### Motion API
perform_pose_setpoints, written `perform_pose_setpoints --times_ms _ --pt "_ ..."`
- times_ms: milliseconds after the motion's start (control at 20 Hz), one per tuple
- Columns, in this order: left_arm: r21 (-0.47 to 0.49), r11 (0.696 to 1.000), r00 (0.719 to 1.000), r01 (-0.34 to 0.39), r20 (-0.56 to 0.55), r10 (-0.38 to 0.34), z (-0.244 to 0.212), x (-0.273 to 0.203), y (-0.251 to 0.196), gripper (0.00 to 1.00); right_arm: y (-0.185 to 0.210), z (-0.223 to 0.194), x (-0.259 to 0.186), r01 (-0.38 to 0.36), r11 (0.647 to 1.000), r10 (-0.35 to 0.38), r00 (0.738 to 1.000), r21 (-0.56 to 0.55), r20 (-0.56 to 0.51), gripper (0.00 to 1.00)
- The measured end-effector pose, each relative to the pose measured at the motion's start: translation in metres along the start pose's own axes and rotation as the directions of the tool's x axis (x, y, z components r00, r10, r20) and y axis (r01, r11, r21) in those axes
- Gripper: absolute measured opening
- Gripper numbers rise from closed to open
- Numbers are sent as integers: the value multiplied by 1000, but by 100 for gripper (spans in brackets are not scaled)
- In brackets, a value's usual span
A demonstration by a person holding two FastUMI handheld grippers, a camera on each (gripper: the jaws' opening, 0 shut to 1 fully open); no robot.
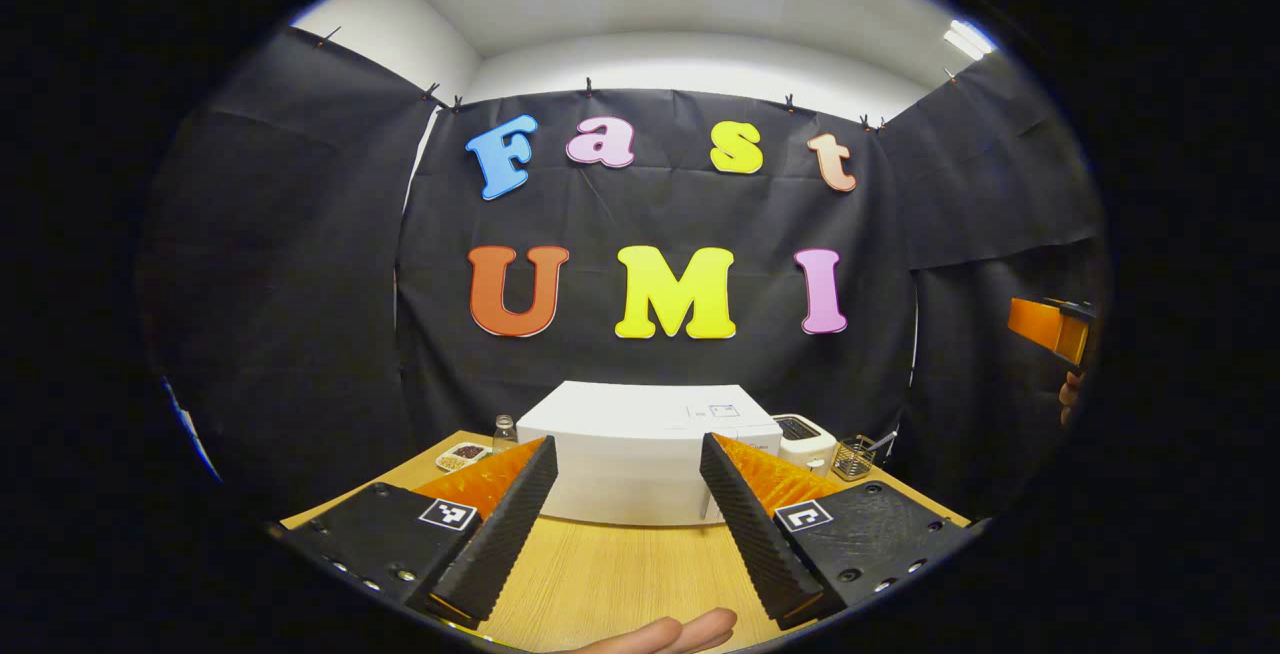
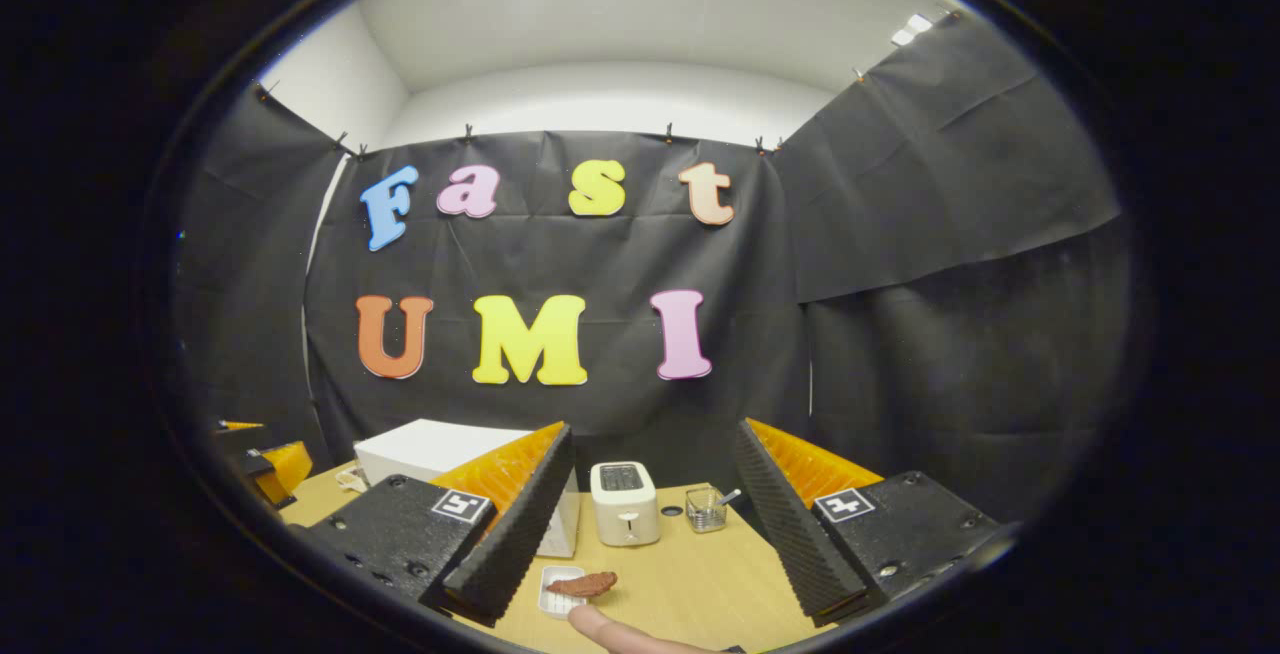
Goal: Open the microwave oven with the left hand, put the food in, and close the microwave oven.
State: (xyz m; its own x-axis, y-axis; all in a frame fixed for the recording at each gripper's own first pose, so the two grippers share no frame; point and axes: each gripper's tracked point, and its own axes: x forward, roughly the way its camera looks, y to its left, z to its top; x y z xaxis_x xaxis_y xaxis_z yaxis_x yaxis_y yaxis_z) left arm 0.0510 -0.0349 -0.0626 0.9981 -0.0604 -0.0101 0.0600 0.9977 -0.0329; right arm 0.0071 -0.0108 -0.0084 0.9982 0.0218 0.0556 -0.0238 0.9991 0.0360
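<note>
Beside microwave (image 2: 455,474): toaster (image 2: 625,502), wire basket (image 2: 706,509); food (image 2: 582,585) nearer.

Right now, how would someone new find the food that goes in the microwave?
Find the white microwave on the wooden table, then the white toaster beside it. In front lies a reddish-brown food piece on a small white tray, the only reddish-brown item.

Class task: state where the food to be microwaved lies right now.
In the right gripper view the reddish-brown food lies on a small white tray on the wooden table, in front of the toaster and right of the microwave.
</note>
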Motion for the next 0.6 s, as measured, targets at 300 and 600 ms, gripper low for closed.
perform_pose_setpoints --times_ms 300,600 --pt "13 999 999 29 -30 -29 -64 60 -26 92 -20 -18 25 9 1000 -9 1000 12 -8 100" --pt "-8 996 986 91 -140 -91 -150 126 -69 93 -38 -38 48 21 1000 -21 1000 7 -24 100"
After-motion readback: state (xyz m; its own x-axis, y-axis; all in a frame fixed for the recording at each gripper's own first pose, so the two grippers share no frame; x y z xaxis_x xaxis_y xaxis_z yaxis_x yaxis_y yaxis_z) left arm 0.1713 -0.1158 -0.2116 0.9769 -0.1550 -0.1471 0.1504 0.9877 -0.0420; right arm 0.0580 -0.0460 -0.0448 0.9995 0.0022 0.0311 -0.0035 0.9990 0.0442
